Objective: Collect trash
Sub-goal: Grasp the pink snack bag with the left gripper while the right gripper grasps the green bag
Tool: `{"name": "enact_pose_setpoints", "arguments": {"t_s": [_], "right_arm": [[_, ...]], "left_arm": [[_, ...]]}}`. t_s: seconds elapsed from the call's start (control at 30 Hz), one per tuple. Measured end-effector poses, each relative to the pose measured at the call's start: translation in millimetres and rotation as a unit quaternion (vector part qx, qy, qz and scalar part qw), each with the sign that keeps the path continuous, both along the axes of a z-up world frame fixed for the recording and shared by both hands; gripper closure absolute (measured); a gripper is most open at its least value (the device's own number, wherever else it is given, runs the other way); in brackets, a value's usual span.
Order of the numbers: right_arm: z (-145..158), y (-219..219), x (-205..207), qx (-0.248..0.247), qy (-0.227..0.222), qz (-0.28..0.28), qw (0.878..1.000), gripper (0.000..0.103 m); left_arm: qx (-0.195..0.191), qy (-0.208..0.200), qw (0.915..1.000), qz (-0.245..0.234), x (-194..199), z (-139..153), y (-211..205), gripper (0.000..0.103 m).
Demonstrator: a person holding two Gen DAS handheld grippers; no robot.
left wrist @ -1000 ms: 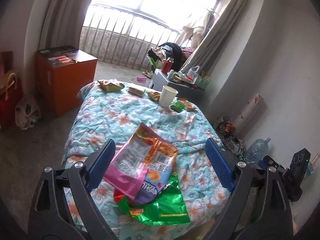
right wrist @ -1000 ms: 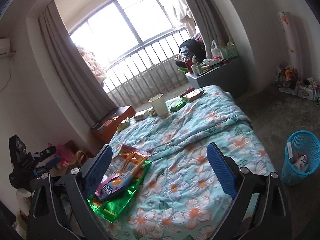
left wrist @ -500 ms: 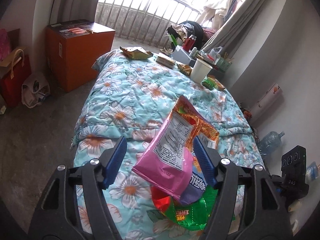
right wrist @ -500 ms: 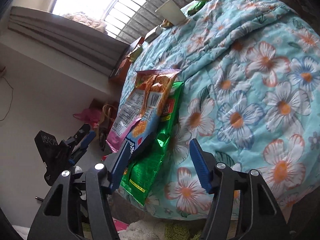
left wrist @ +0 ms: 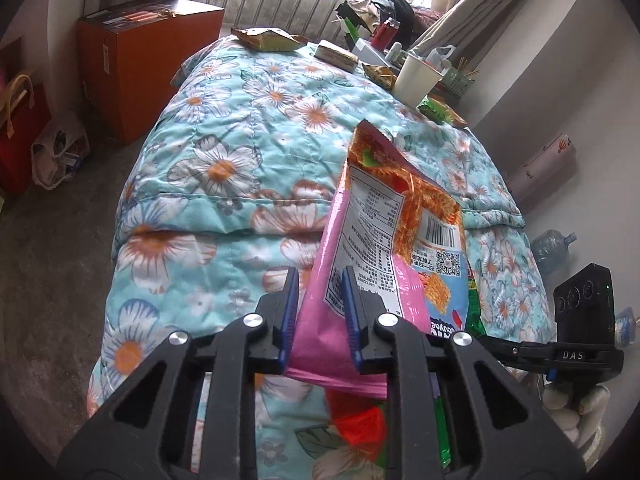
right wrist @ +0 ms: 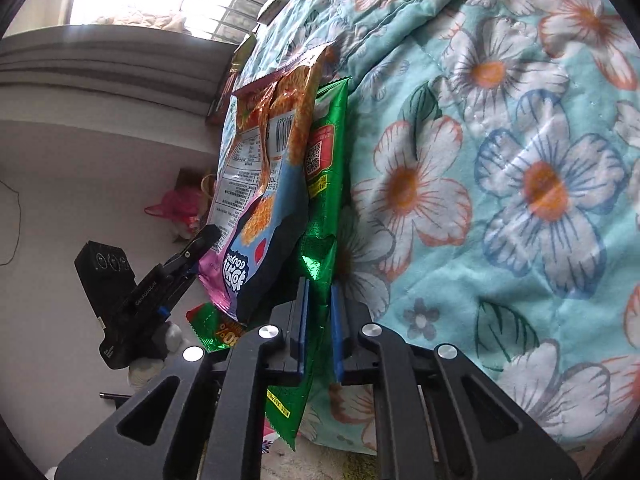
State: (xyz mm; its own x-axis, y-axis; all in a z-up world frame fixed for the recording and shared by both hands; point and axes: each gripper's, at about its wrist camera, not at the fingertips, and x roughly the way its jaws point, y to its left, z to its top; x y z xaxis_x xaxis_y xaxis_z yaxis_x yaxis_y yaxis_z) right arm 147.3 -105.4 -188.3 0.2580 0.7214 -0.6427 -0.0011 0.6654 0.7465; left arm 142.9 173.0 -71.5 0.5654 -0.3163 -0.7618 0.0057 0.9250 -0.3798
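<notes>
A pink and orange snack bag stands tilted up at the near end of the flowered quilt. My left gripper has the bag's pink lower corner between its blue pads, and its jaws are closing on it. Under that bag lies a green foil wrapper. My right gripper is shut on the wrapper's lower edge. The snack bag leans against the wrapper on the left in the right wrist view. A gloved hand holds the right gripper's handle.
At the far end of the bed sit a white paper cup, a gold wrapper, a flat packet and a green packet. An orange box and a red bag stand on the floor at left.
Both grippers came down to the near end of the bed and closed from wide open. The left took the pink snack bag's corner, the right the green wrapper's edge.
</notes>
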Motion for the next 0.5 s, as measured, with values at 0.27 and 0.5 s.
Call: {"name": "enact_pose_setpoints", "arguments": {"t_s": [0.27,0.5], "right_arm": [[31,-103,-33,-0.067,-0.041,-0.104,0.991,0.095],[38,-152,-41,-0.068,-0.047,-0.126,0.989,0.091]], "left_arm": [[0.006,0.006,0.9999,-0.013,-34,9,-16,0.089],[-0.072,0.060,0.9953,-0.025,-32,-8,-4,0.056]]}}
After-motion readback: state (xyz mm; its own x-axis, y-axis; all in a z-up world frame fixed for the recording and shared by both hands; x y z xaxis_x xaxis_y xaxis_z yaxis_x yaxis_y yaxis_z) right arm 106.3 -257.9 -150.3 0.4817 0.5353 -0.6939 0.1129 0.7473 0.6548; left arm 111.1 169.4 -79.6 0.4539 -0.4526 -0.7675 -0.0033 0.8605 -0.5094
